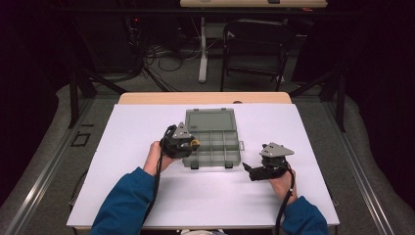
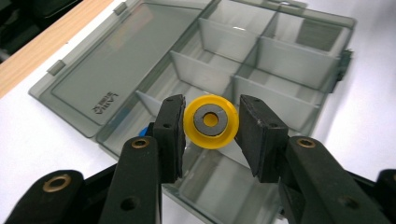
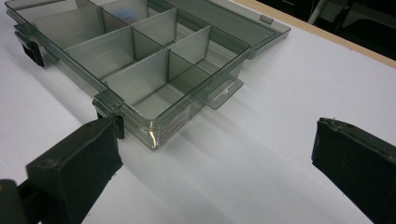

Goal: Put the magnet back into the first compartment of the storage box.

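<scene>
1. You're at a table (image 1: 147,205) with a white top and a wooden strip at its far edge. The room behind is dark; a folding chair (image 1: 254,46), a second table's leg (image 1: 202,49) and loose cables (image 1: 161,58) stand on the grey floor beyond.

2. The box (image 1: 211,139), clear grey plastic, lies mid-table with its lid (image 2: 126,60) folded flat toward the far side. Dividers split the tray into compartments.

3. Your left gripper (image 1: 188,143) is at the box's left near corner, jaws pointing over the tray. Your left hand (image 1: 155,157) holds it from behind, blue sleeve coming in from the bottom edge.

4. In the left gripper view the jaws are partly closed on the wheel (image 2: 211,122), a small yellow disc with a grey hub and a hole through the middle. Both pads press its rim. It hangs above the tray's near-left compartments, clear of the dividers.

5. Something blue (image 2: 148,129) sits in the tray just behind the left jaw; too little shows to tell what.

6. Your right gripper (image 1: 250,170) rests low on the table, just right of the box's near right corner, pointing toward it. Its jaws stand wide apart with bare tabletop between them.

7. In the right gripper view, the box's corner latch (image 3: 108,116) is just beyond one pad (image 3: 77,158), not touching that I can tell.
</scene>
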### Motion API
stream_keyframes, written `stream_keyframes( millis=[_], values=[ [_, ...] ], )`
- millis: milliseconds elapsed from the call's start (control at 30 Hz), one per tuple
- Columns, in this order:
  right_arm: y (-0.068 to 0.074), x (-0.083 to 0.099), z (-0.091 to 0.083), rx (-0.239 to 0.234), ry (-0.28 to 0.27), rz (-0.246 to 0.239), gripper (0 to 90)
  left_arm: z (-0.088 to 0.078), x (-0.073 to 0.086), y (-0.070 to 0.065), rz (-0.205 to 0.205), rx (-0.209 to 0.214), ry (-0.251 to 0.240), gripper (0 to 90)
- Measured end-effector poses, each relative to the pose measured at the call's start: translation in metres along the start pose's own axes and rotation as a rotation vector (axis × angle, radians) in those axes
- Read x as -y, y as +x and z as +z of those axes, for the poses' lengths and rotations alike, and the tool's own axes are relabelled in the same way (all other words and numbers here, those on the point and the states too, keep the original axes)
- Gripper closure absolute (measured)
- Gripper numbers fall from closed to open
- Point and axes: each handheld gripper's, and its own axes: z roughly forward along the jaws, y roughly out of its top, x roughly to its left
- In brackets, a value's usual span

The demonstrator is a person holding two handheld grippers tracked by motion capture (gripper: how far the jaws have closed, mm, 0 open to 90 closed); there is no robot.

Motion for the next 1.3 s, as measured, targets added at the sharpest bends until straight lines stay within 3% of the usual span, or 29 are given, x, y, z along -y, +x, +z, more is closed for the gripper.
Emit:
stream_keyframes(
  millis=[600,900,1033,1300],
  values=[
    [0.0,0.0,0.001,-0.003,0.001,0.004,0.1,0.016,0.004,0.02,-0.071,-0.039,0.012,61.5],
    [0.0,0.0,0.001,-0.004,0.002,0.003,0.1,0.022,0.008,0.024,-0.104,-0.036,0.02,60.1],
    [0.0,0.0,0.001,-0.005,0.002,0.003,0.1,0.019,0.007,0.024,-0.118,-0.05,0.004,38.7],
    [0.0,0.001,0.001,-0.005,0.001,0.004,0.1,0.011,0.007,0.023,-0.135,-0.041,-0.027,16.5]
  ],
)
